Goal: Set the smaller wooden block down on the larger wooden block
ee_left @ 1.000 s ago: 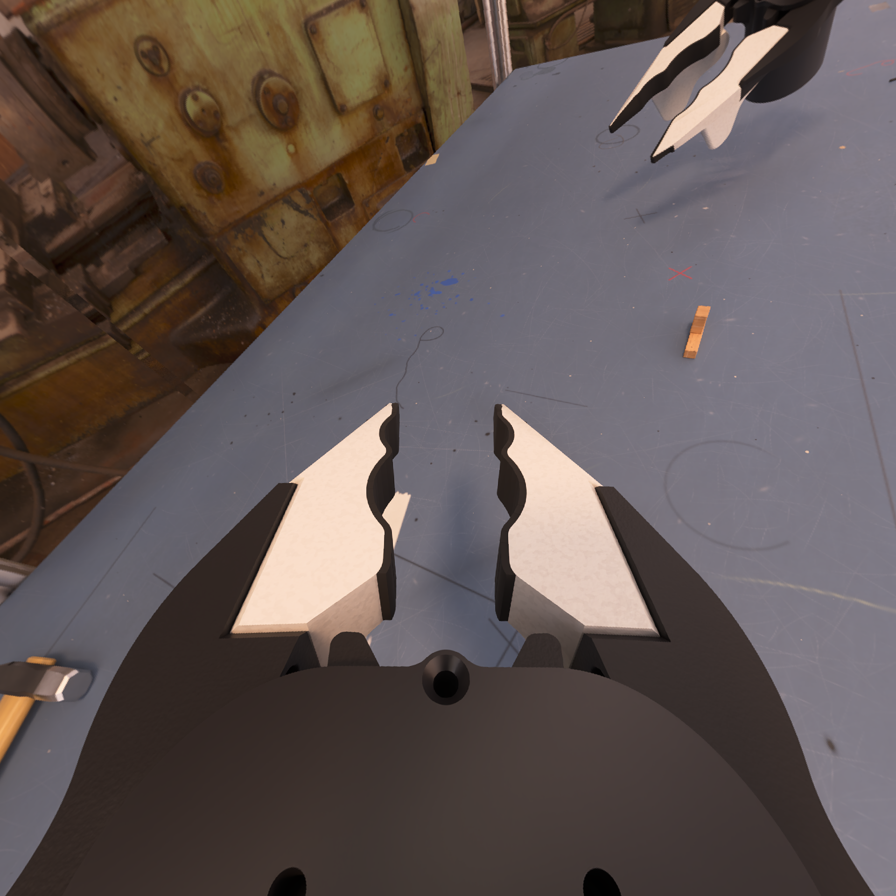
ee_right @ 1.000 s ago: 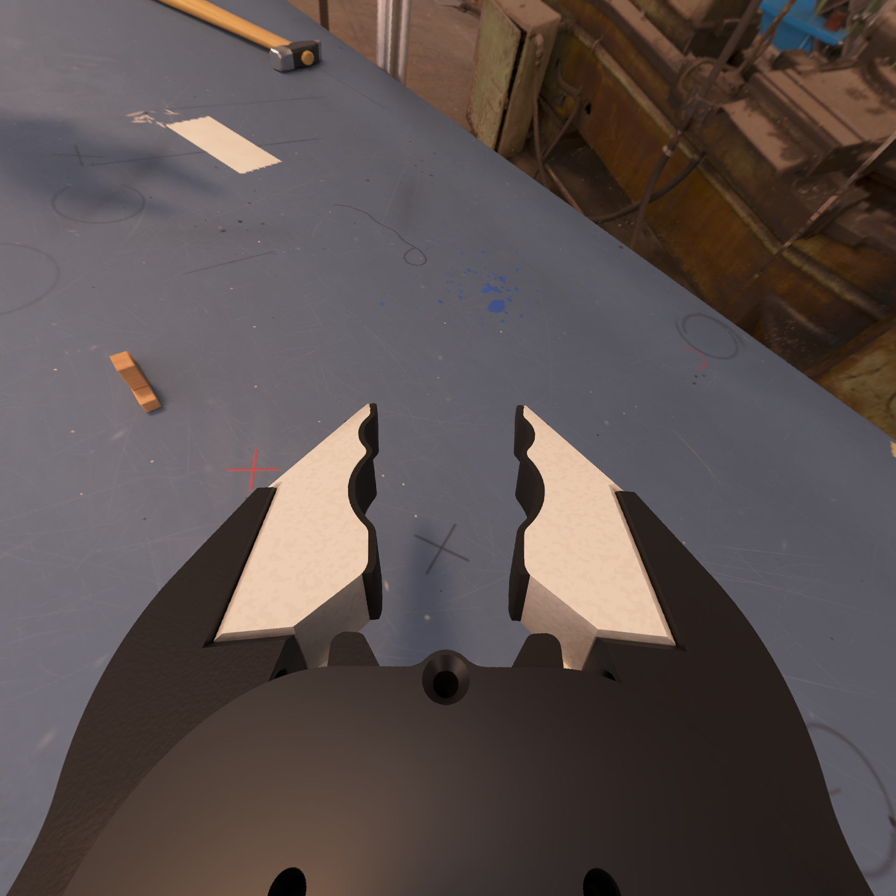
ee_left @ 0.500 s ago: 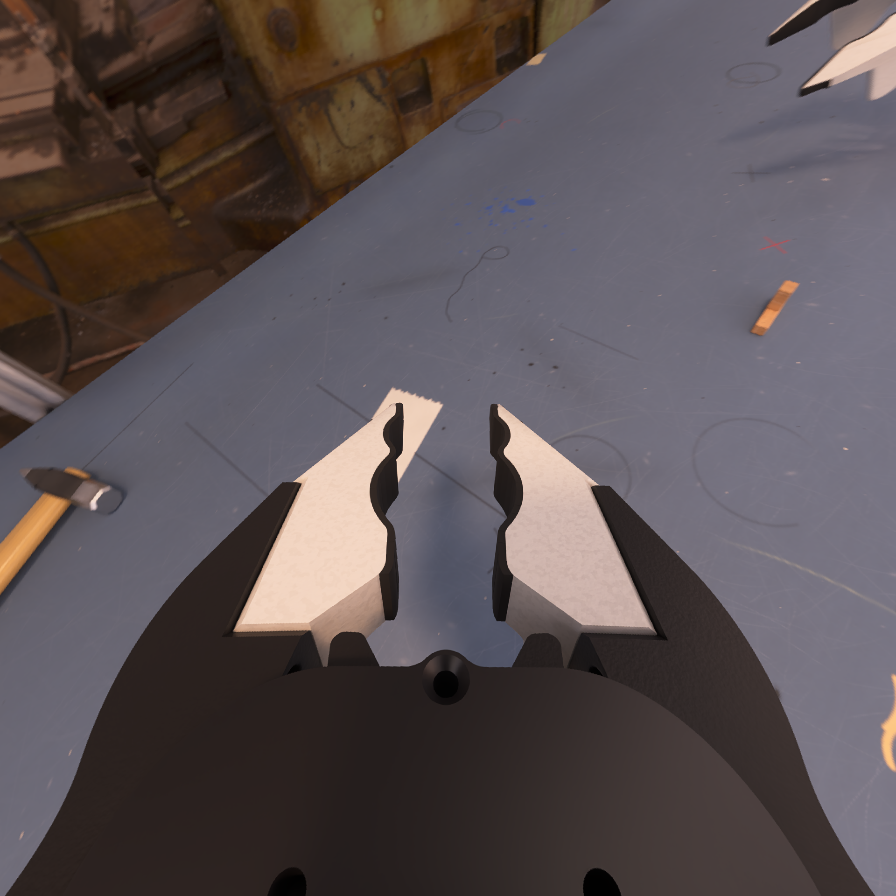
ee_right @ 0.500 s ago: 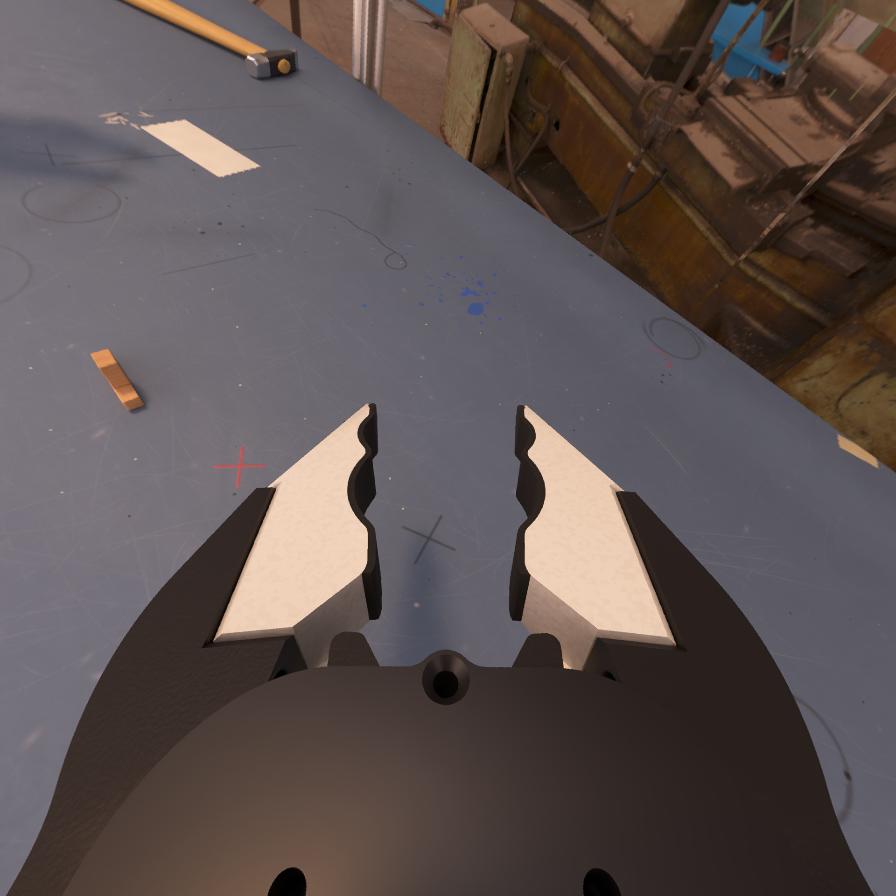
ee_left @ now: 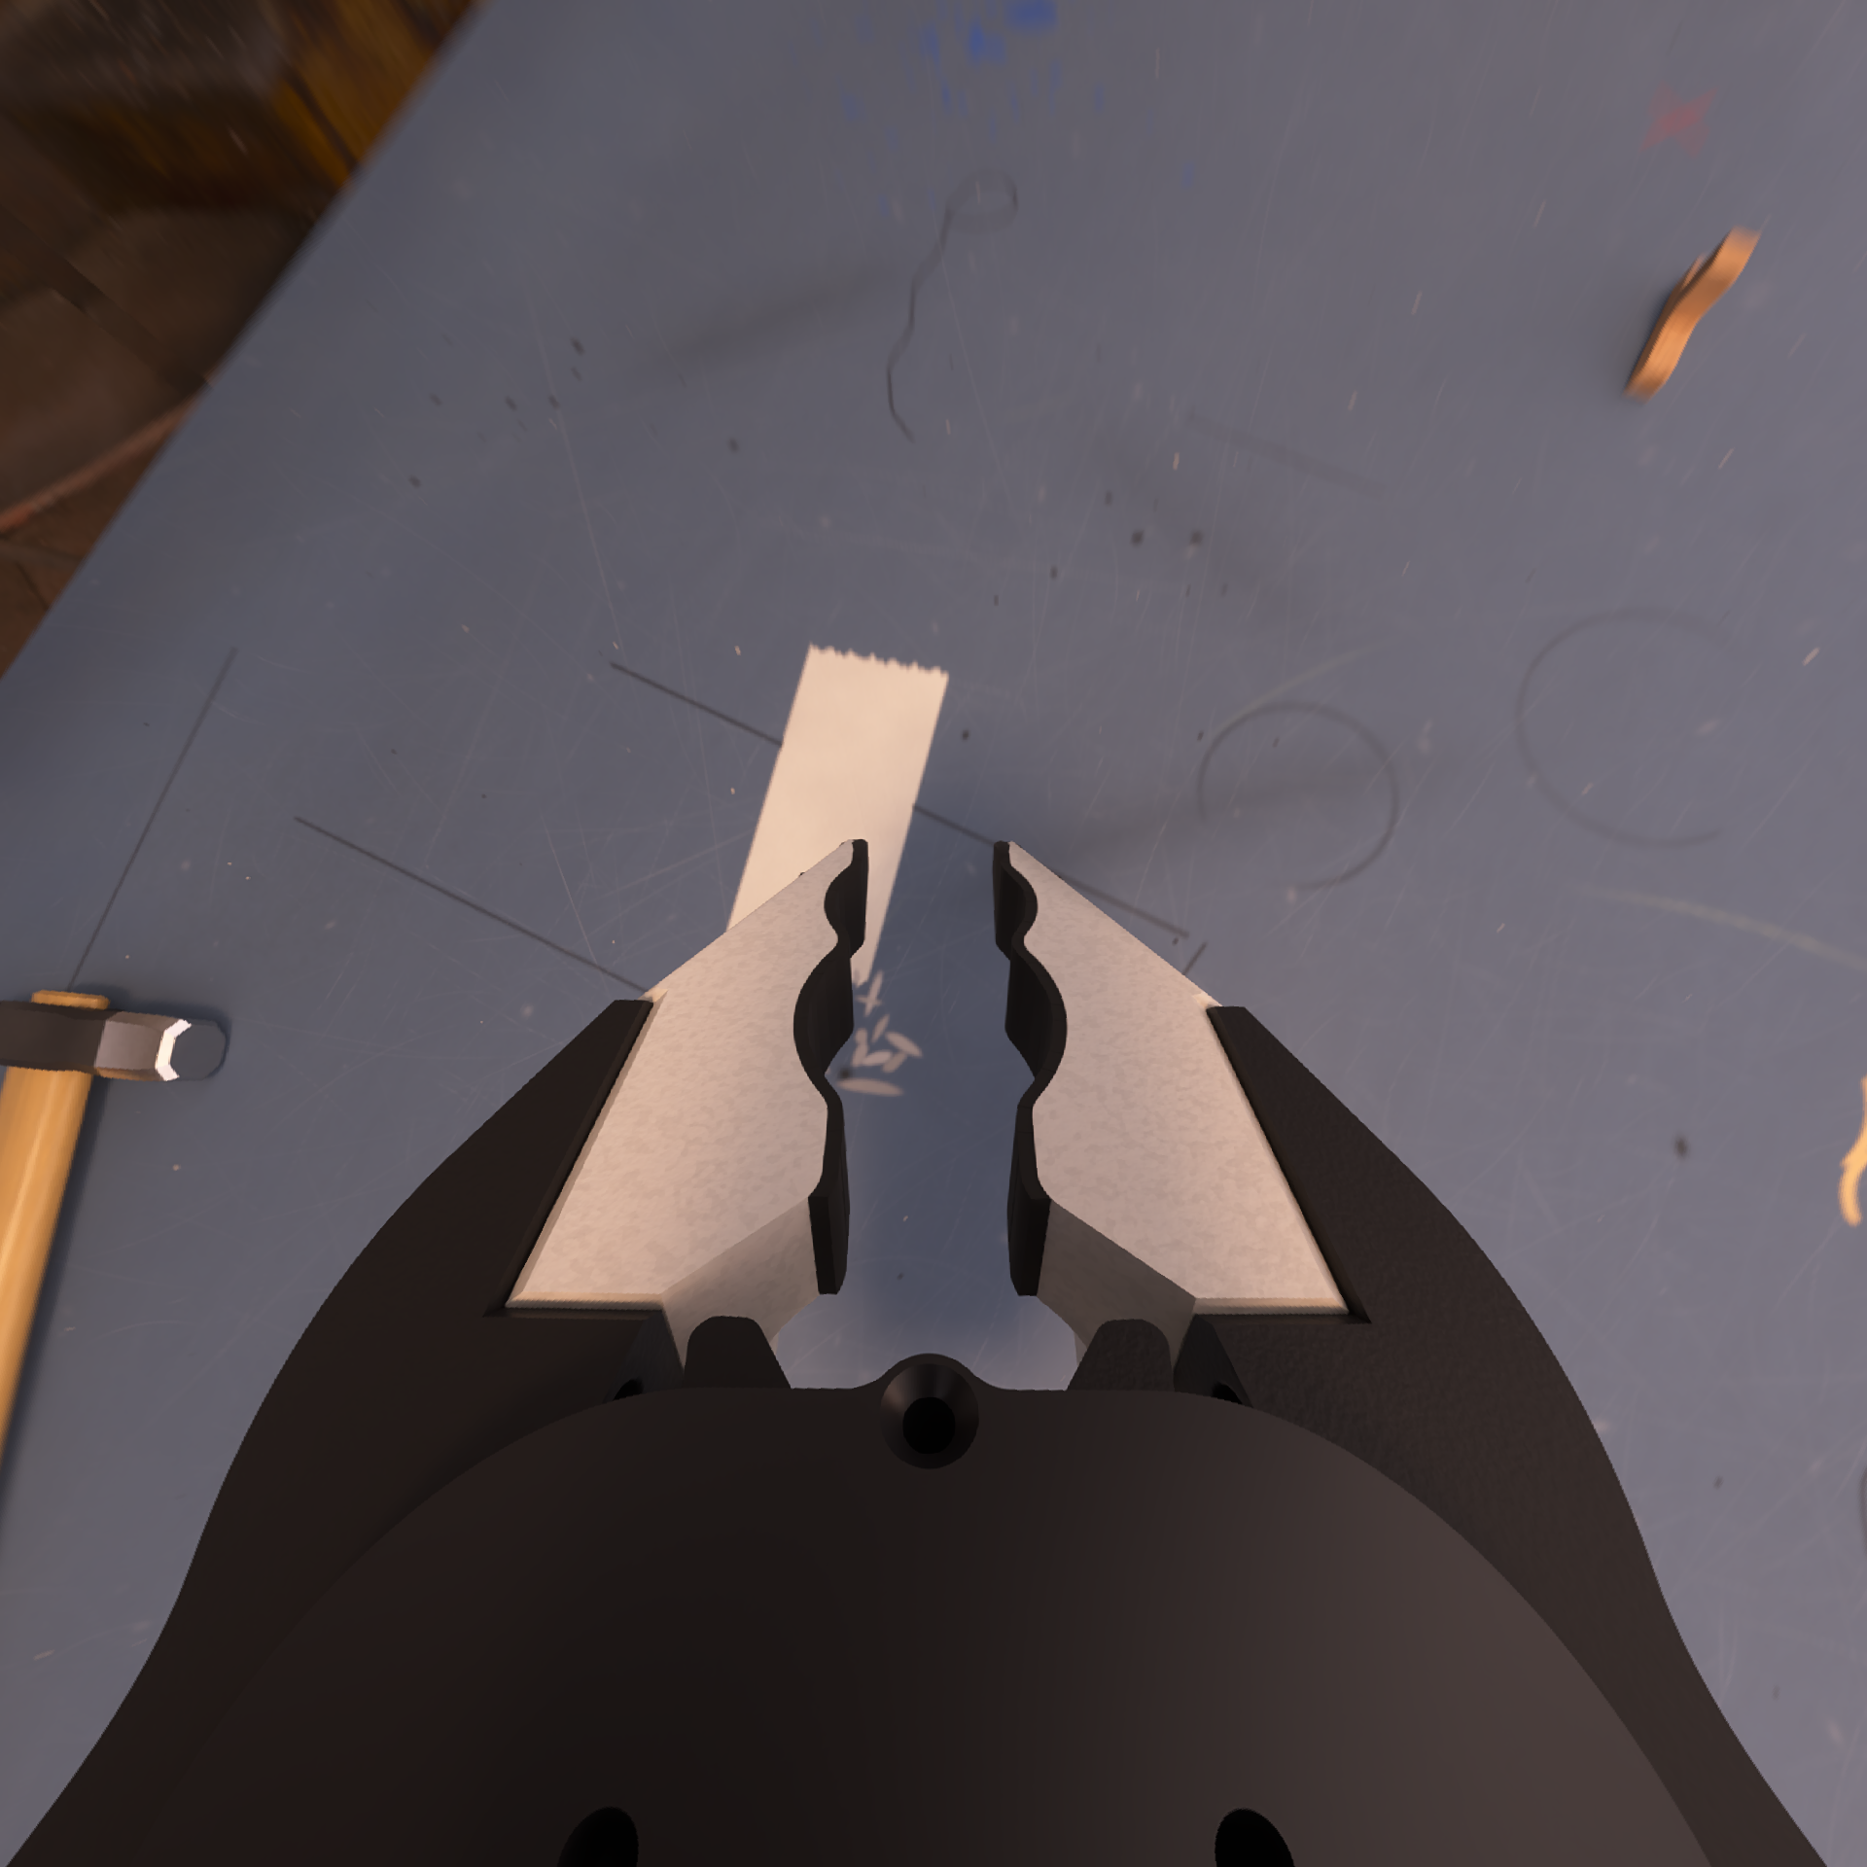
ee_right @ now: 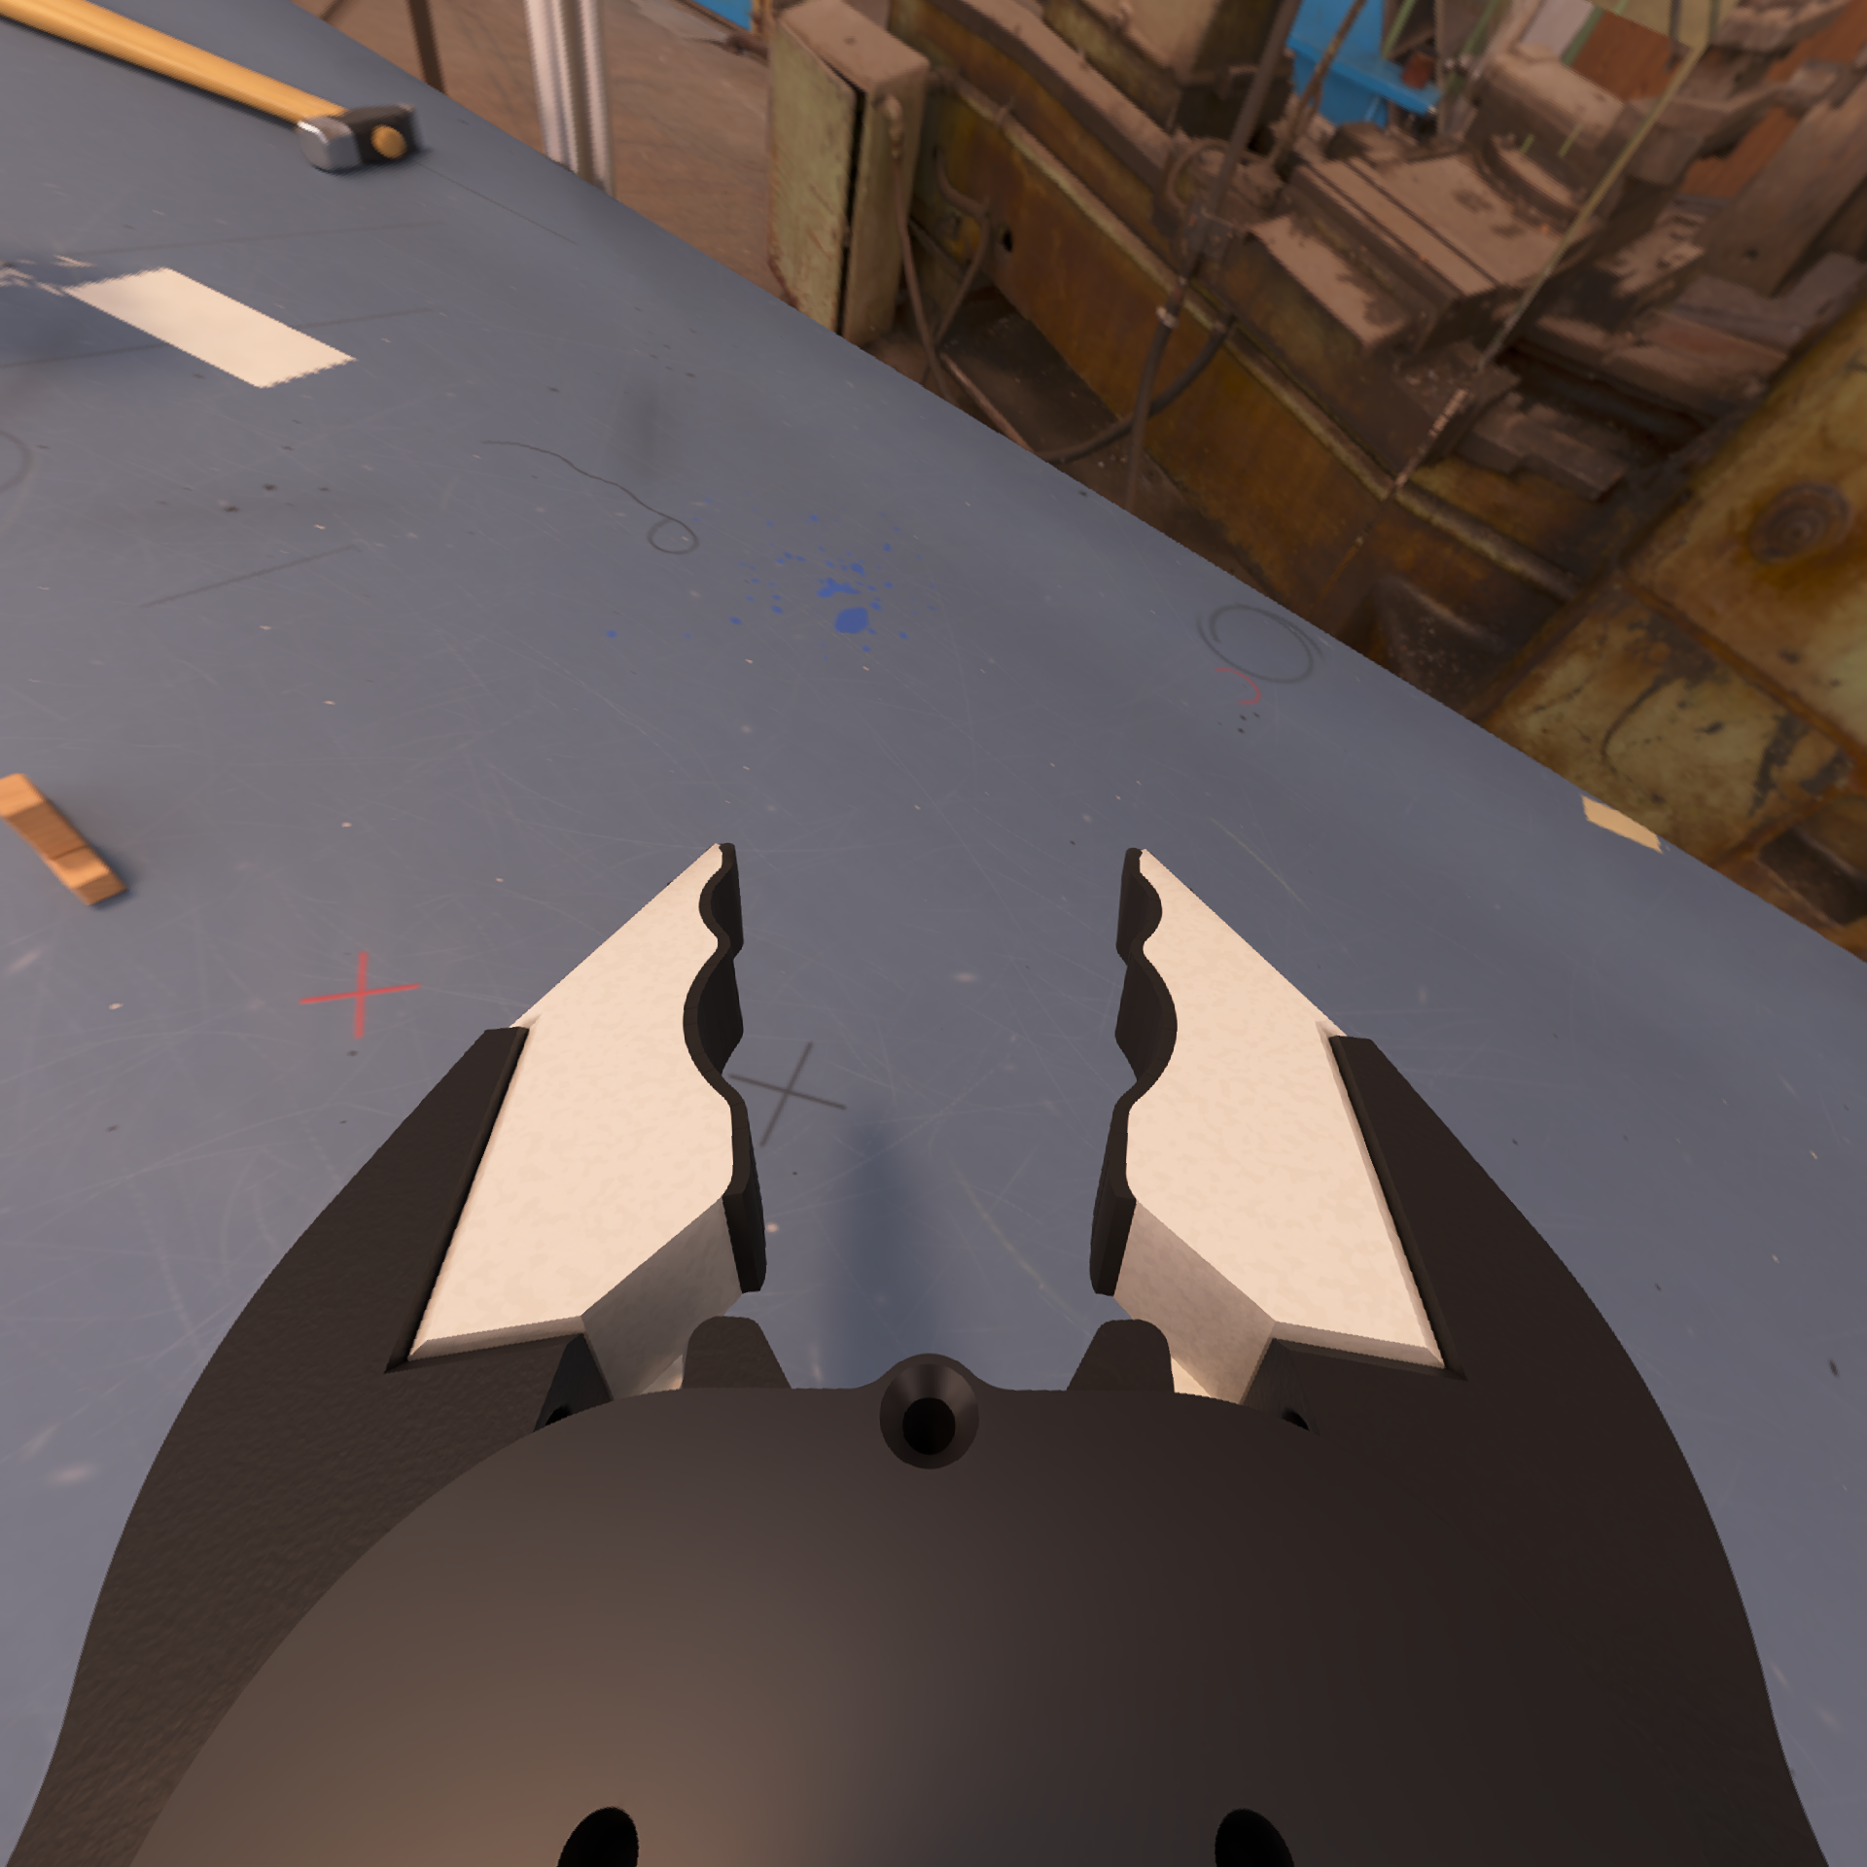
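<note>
- Wooden block [ee_left: 1689, 311] is seen lying flat on the blue-grey counter [ee_left: 1313, 505], well apart from the left gripper [ee_left: 929, 854], ahead and to its right.
- Both jaws of the left gripper are parted, with nothing held, over a strip of pale tape [ee_left: 854, 768].
- Its hammer [ee_left: 61, 1091] is found by the left edge.
- Jaws of the right gripper [ee_right: 927, 859] are spread wider and empty; the block [ee_right: 61, 839] lies well to its left.

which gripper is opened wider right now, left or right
The right gripper: its fingers stand clearly farther apart than those of the left gripper, which leave only a narrow gap. Neither holds anything.
</note>
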Motion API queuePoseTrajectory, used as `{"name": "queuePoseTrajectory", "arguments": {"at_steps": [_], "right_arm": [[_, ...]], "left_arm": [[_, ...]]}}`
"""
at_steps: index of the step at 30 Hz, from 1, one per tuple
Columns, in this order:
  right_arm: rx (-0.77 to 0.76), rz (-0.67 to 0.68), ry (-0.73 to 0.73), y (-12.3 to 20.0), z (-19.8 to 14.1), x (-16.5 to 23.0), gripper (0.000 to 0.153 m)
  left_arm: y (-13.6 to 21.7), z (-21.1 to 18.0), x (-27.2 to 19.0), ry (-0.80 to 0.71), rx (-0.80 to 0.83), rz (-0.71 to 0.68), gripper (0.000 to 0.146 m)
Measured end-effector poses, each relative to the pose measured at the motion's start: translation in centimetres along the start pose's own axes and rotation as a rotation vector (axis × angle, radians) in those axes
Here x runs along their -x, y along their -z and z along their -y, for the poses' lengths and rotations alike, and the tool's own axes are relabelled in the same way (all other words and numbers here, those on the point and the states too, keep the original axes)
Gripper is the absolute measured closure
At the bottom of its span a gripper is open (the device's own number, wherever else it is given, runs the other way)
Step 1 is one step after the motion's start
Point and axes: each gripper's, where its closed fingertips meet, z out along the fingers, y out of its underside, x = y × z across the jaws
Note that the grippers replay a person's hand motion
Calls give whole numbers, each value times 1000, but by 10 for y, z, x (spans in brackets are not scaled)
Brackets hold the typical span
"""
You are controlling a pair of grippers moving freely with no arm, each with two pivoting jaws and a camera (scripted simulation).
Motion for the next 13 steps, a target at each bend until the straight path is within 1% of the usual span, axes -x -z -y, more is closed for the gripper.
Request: {"name": "queuePoseTrajectory", "arguments": {"at_steps": [2,4,6,10,11,13], "right_arm": [[18,-21,-17,-3,-6,-5,76],[32,-25,-49,-6,-10,-10,72],[31,-31,-67,-8,-13,-14,69],[48,-61,-68,-11,-19,-24,67],[50,-70,-71,-11,-21,-26,66],[50,-75,-88,-12,-22,-29,66]], "left_arm": [[-8,-4,3,-53,91,14,125],[-10,-3,11,-107,128,62,126],[-6,1,20,-130,129,93,126],[-2,6,41,-123,135,98,124],[-5,10,43,-128,132,87,124],[-18,19,34,-163,145,-28,123]]}}
